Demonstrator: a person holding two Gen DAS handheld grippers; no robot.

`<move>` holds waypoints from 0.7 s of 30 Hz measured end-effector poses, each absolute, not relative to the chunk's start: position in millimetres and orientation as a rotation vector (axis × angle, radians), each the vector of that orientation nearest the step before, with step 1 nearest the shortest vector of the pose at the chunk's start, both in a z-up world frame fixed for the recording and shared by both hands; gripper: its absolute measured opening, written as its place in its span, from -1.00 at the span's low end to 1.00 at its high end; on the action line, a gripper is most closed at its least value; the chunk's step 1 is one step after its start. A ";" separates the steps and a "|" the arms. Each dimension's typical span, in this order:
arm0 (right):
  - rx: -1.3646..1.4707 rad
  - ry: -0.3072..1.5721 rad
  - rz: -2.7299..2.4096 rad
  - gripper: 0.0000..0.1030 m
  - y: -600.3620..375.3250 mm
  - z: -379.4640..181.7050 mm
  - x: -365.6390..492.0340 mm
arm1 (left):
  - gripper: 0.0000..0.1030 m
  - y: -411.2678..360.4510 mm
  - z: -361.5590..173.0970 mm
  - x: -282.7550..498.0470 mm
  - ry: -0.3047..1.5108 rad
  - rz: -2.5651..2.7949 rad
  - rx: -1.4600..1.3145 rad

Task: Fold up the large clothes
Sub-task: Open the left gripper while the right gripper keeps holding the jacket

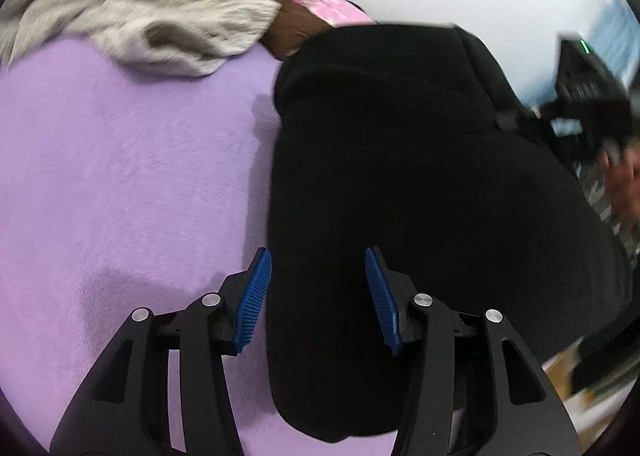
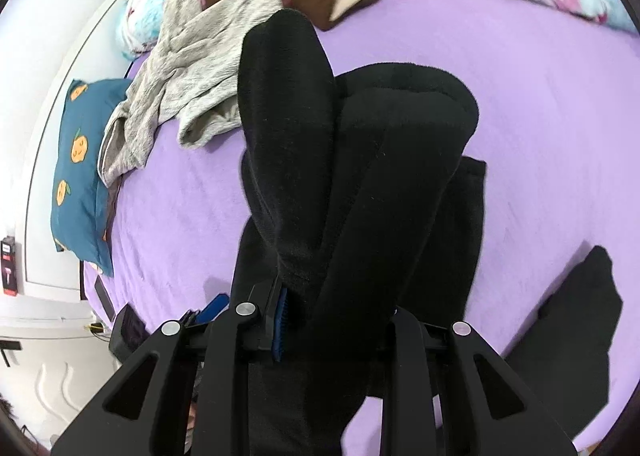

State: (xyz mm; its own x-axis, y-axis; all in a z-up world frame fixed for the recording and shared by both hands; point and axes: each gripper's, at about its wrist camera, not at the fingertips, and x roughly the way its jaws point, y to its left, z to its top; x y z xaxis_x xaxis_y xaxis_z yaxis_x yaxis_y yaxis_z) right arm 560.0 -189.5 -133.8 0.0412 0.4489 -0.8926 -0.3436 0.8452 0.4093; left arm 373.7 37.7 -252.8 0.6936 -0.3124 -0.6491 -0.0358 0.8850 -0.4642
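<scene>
Black garment (image 2: 360, 184) hides the right gripper's (image 2: 336, 320) far pad, apparently.

- Left gripper (image 1: 318, 296): tilted downward, its blue pads (image 1: 254, 302) standing apart, with a gap showing between each pad and the black garment (image 1: 400, 196) that lies between them.
- Right gripper (image 2: 336, 320): pointed steeply down, jaws clamped on the garment; only its left pad (image 2: 280, 322) shows, the other hidden by cloth.
</scene>
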 end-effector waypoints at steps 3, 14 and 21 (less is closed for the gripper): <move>0.152 1.404 0.599 -0.57 -211.7 -160.9 565.5 | -0.11 12.1 -257.1 368.6 0.801 -0.144 -0.334; 0.421 1.460 0.519 -0.51 -280.5 -265.8 573.1 | -0.11 -33.1 -274.0 360.6 0.792 -0.119 -0.059; 0.452 1.445 0.475 -0.37 -280.9 -282.9 570.1 | -0.11 -29.4 -274.1 366.9 0.805 -0.131 -0.085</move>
State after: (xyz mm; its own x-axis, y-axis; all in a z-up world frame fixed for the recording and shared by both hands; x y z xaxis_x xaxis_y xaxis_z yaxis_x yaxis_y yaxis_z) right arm 570.1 -280.9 -282.9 0.0666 0.5630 -0.8238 -0.0359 0.8264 0.5619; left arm 366.9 -29.4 -274.1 0.6855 -0.1491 -0.7126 0.0847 0.9885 -0.1254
